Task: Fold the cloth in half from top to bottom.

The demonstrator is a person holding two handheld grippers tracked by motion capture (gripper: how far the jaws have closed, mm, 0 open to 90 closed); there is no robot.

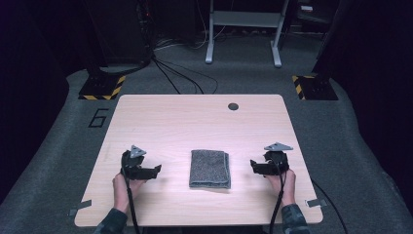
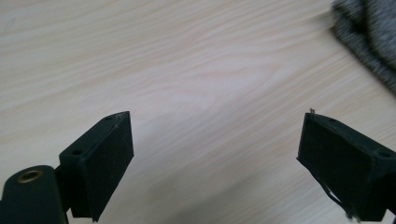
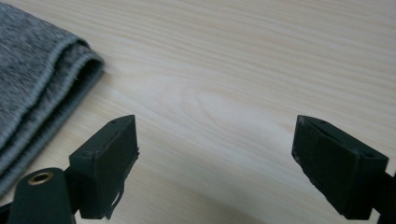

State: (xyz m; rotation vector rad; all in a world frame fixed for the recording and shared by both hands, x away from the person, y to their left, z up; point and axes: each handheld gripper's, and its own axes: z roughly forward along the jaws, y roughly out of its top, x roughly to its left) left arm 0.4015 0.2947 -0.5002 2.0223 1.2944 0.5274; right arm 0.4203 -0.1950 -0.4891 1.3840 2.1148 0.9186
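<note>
Nearest edge: two hands come up over the worktop (image 1: 195, 122), sleeves just showing, each gripping a black tool with a cable trailing back.
Left hand: left hand (image 1: 127, 185) on the left gripper (image 1: 155, 171), low over bare wood, tips aimed inward at the cloth.
Left jaws: wide apart, nothing between them; in the left gripper view just pale woodgrain lies in the gap (image 2: 215, 158), with the cloth's edge at the upper right corner.
Right hand: right hand (image 1: 282, 183) on the right gripper (image 1: 254, 166), mirrored on the other side, tips also turned inward.
Right jaws: spread wide too, nothing between them (image 3: 215, 163); the cloth's folded edges sit just off to the left in the right gripper view.
Cloth: grey folded towel (image 1: 210, 168) flat on the worktop, between the two grippers and touched by neither.
Farther back: a round dark hole (image 1: 233, 106) near the far edge.
Beyond: grey floor with cables, hazard-striped feet, a pale metal frame.
</note>
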